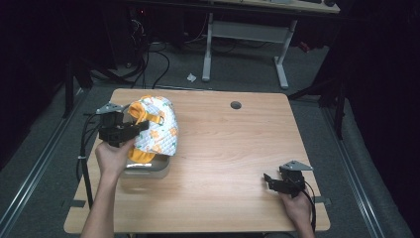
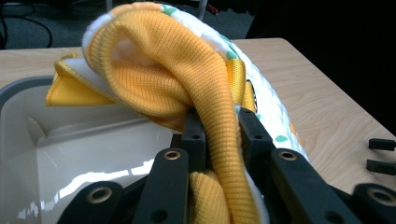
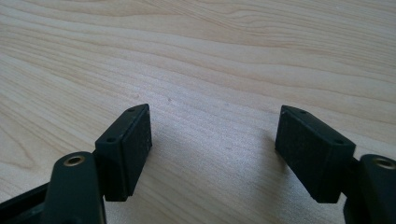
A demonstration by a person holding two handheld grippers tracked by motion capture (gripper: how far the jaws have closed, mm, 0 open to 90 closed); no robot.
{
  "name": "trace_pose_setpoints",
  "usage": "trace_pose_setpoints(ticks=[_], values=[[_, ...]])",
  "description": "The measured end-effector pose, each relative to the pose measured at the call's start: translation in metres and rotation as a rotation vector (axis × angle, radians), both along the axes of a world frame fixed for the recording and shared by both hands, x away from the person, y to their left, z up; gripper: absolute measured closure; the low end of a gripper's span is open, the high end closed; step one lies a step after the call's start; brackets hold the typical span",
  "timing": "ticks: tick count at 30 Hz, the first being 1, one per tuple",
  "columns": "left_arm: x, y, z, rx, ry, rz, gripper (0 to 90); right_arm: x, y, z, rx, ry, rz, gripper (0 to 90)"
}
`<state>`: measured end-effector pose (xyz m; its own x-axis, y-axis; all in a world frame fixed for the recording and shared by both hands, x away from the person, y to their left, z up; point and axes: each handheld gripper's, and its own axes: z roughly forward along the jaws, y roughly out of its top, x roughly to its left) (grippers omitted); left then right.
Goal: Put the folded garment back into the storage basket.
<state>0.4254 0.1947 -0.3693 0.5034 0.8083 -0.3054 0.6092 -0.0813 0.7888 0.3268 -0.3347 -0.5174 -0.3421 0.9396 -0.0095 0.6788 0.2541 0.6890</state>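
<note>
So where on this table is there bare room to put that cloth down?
Bare wood runs from the cloth to the right gripper, below the cable hole. The left side is crowded: the left gripper holds the cloth above the grey bin.

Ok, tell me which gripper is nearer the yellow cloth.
Left. The left gripper is shut on the yellow cloth, holding it over the grey tub. The right gripper sits open, well apart from it, over bare table at the near right.
</note>
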Motion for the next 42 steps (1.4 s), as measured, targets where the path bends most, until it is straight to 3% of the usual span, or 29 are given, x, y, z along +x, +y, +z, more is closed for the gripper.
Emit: trace_pose_setpoints(ticks=[5, 10, 31, 42], values=[[0.005, 0.005, -0.008, 0.005, 0.02, 0.009, 75.9, 0.0, 0.0, 0.0, 0.0, 0.0, 0.0, 27.3], [0.013, 0.006, -0.018, 0.062, 0.04, 0.029, 75.7, 0.0, 0.0, 0.0, 0.0, 0.0, 0.0, 27.3], [0.025, 0.013, -0.044, 0.089, 0.112, 0.053, 75.2, 0.0, 0.0, 0.0, 0.0, 0.0, 0.0, 27.3], [0.033, 0.006, -0.057, 0.167, 0.141, 0.062, 74.7, 0.0, 0.0, 0.0, 0.0, 0.0, 0.0, 27.3]])
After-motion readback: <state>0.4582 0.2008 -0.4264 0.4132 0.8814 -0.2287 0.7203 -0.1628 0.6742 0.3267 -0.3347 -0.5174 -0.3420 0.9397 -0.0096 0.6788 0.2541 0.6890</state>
